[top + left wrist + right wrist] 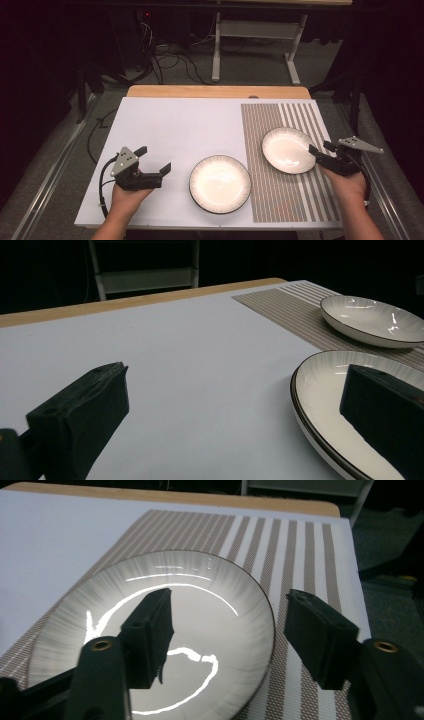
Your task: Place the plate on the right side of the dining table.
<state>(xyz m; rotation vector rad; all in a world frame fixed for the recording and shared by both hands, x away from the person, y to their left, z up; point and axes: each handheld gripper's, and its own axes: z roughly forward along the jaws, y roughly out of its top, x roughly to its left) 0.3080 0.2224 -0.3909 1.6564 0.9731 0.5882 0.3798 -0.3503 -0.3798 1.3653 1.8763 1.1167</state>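
Over the mat plate [150, 640], right claw [230, 630] gapes.

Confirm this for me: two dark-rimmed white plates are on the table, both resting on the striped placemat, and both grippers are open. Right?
Not quite. Only the far plate, by the right gripper, rests on the striped placemat. The near plate sits on the plain white surface beside the mat, as the high view shows. The left gripper and the right one are both open.
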